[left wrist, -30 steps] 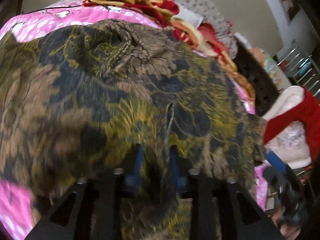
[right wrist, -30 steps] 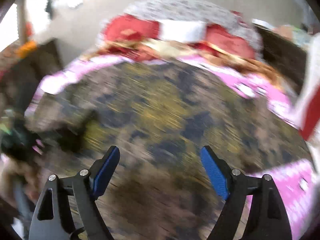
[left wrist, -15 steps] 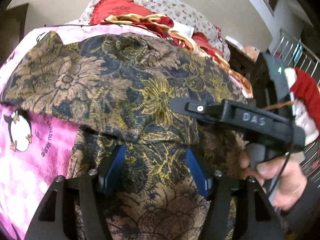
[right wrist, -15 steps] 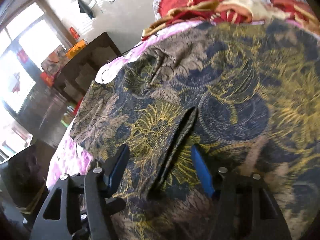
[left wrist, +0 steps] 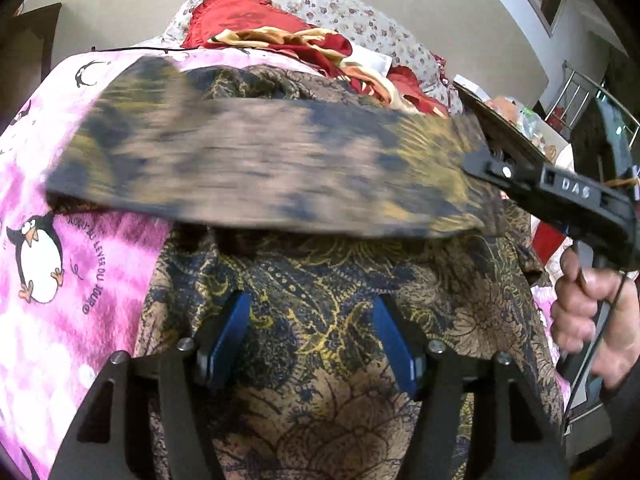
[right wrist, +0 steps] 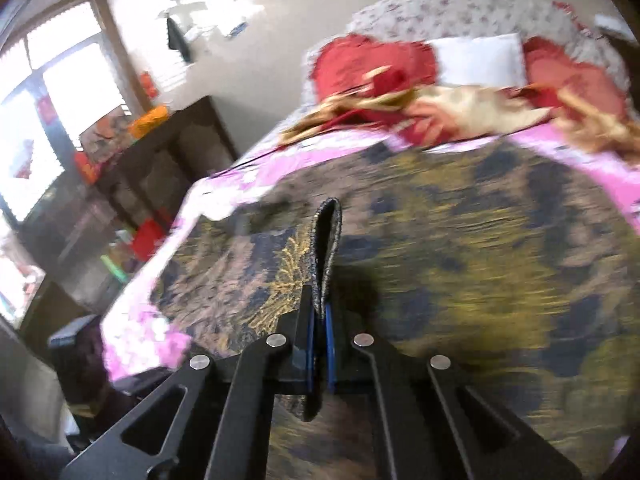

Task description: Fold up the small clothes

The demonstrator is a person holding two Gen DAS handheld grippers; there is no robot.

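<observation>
Your right hand-held gripper [right wrist: 319,332] is closed tight on a raised fold of the floral garment [left wrist: 320,320], which lies spread on the bed [left wrist: 60,200] with the pink penguin sheet. Your left hand-held gripper [left wrist: 312,336] stands partly open over the garment and grips nothing.

Home bedroom: bed [left wrist: 80,280], pillows [right wrist: 472,56], dresser [right wrist: 168,152].

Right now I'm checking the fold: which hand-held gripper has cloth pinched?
The right hand-held gripper: its blue pads are shut on a fold of the floral garment. The left hand-held gripper stands open over the cloth.
</observation>
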